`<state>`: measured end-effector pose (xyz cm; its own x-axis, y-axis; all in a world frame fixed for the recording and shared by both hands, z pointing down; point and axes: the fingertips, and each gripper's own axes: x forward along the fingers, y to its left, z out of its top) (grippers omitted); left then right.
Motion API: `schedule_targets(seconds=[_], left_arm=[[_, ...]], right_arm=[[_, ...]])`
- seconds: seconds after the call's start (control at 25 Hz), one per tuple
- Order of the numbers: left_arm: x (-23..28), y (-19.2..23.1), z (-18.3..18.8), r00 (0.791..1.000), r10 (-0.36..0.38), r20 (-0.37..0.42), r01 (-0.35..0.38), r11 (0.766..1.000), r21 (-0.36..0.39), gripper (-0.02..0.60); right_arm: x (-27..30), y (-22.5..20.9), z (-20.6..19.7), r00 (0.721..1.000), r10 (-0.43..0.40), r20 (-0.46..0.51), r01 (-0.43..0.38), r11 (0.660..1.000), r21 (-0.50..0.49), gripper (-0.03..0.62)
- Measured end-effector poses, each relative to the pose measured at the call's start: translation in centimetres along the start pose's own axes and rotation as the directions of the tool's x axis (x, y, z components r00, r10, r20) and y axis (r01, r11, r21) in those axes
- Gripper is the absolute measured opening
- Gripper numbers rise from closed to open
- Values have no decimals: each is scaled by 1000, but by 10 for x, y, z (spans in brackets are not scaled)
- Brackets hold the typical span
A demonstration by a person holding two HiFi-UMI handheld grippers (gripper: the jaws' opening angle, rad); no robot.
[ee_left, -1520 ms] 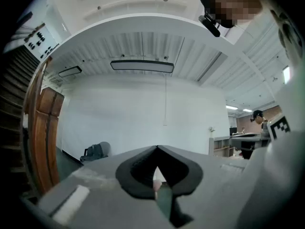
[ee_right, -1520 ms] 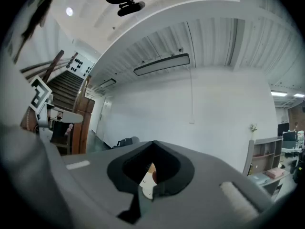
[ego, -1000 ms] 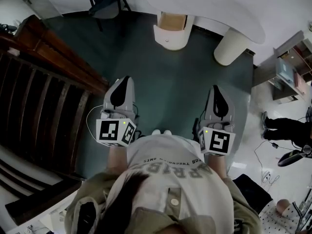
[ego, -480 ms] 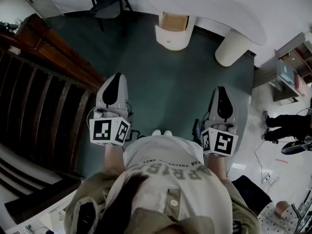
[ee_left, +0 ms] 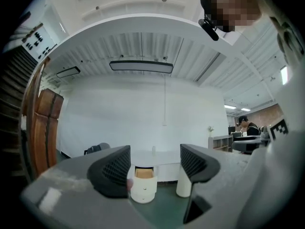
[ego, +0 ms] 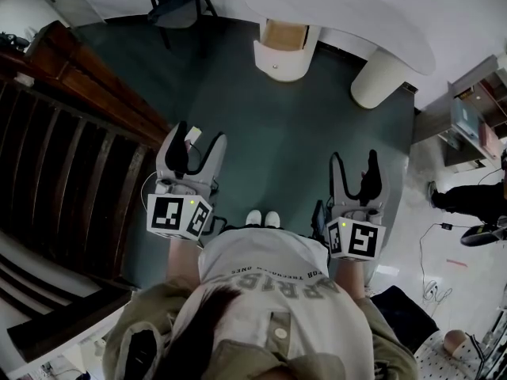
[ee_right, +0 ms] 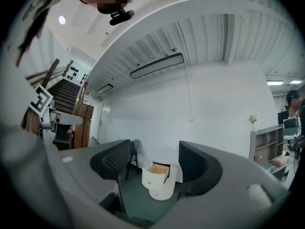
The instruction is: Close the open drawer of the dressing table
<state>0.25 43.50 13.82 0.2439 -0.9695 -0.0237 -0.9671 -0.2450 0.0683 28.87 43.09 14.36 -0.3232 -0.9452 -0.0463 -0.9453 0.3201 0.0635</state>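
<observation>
The white, curved-top dressing table (ego: pixel 372 26) stands at the 12 o'clock edge of the head view, on a dark green carpet (ego: pixel 277 133). Its pale wooden drawer (ego: pixel 283 34) is pulled out of the rounded cream pedestal (ee_right: pixel 159 192) beneath the tabletop. The drawer's box is open to above, and it lies dead ahead at 12 o'clock from the person's white shoes (ego: pixel 263 218). A thick white cylindrical leg (ego: pixel 379 77) holds the table up at 1 o'clock.

The left gripper (ego: pixel 200 137) is at 11 o'clock from the shoes and the right gripper (ego: pixel 353 158) is at 2 o'clock. Both point level toward the table and are well apart from it. The jaws of each have just been opening and now stand wide, with nothing held between them. In the left gripper view the drawer shows far off, just inside the left jaw. In the right gripper view the pedestal and drawer sit far off in the middle of the gap. Neither gripper touches anything.

A dark brown wooden staircase (ego: pixel 71 149) runs along 9 o'clock. A black chair (ego: pixel 170 2) stands at 11 o'clock near the table's end. A dark-clothed person (ego: pixel 475 200) is at the 3 o'clock edge.
</observation>
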Motion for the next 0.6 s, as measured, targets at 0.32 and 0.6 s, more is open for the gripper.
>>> schedule_targets(seconds=[0.32,0.6], left_arm=[[5,-8,-3,999,3,-44,-3,1000,-1,333],[4,-14,-27,995,41,-90,-40,999,12,333]], right_arm=[[2,-12,-1,1000,14,-26,-13,1000,10,311],[6,-19,-24,997,44,-63,-42,999,28,311]])
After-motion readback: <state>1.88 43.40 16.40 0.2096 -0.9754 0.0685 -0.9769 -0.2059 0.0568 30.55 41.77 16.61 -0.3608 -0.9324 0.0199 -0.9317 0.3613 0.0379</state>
